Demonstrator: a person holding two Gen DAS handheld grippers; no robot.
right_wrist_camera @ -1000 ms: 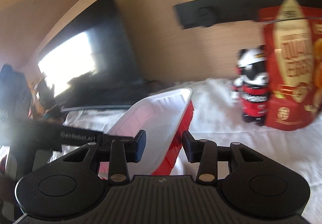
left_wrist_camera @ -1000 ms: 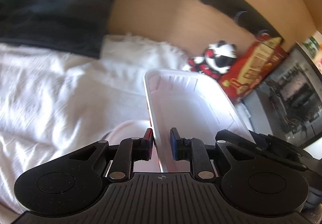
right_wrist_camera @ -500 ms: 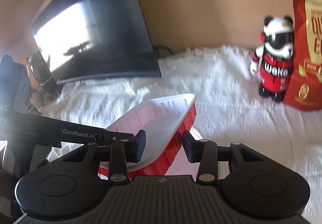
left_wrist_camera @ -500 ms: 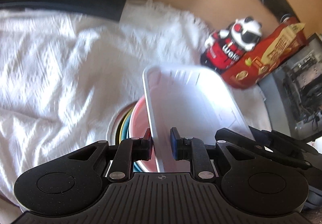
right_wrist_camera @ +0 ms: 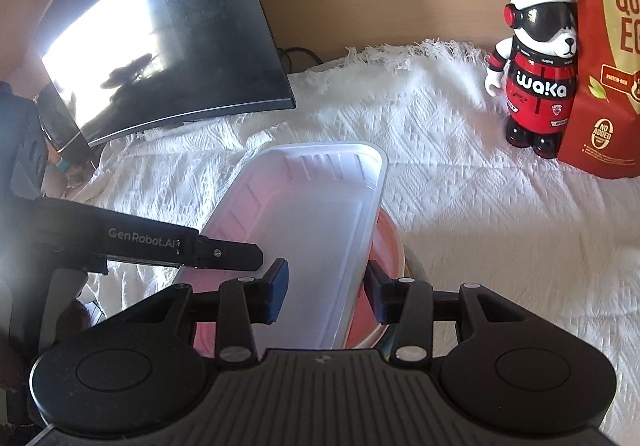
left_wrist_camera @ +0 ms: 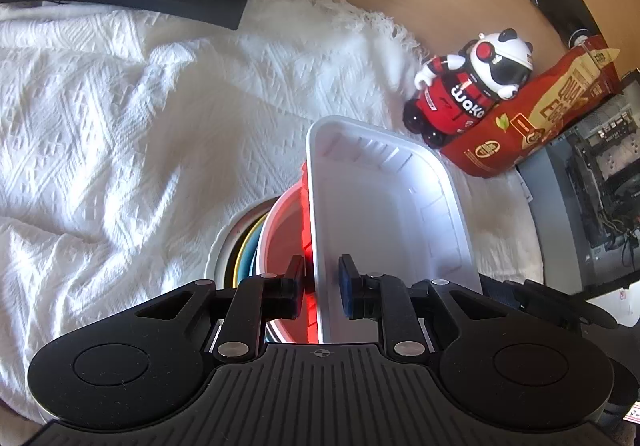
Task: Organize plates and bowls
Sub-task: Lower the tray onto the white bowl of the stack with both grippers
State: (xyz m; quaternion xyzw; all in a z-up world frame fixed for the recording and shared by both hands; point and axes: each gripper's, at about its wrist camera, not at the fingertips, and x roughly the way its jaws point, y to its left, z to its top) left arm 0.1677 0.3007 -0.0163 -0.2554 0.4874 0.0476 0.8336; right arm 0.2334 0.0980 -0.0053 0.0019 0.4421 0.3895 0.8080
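- The left gripper (left_wrist_camera: 321,288) is clenching the near-left rim of a rectangular tray, white inside and red outside (left_wrist_camera: 384,205); its two black pads are pressing the thin wall from both sides.
- The right gripper (right_wrist_camera: 327,296) is straddling the tray's (right_wrist_camera: 308,230) other long rim, and its jaws are opening: the rim is lying between the blue-faced pads, with clear gaps on both sides, so nothing is being gripped there.
- The tray is sitting, slightly tilted, over a stack of round dishes: a red-and-white bowl (left_wrist_camera: 280,230) is lying directly beneath it, and thin yellow and blue rims (left_wrist_camera: 246,254) are peeking out under that bowl, all inside a wide white plate (left_wrist_camera: 218,246).
- The whole stack is resting on a white woven cloth with a fringed edge (left_wrist_camera: 120,133) that is covering the surface.
- A red, black and white panda figurine wearing goggles (right_wrist_camera: 536,61) is standing upright at the back, touching a red and cream snack pouch (right_wrist_camera: 604,57) just beside it.
- A dark curved monitor (right_wrist_camera: 160,33) is standing at the far left of the right wrist view, reflecting bright light.
- The left gripper's black arm, lettered "GenRobot.AI" (right_wrist_camera: 144,244), is reaching across that same view towards the tray.
- A grey open computer case (left_wrist_camera: 592,189) is showing at the right edge of the left wrist view.
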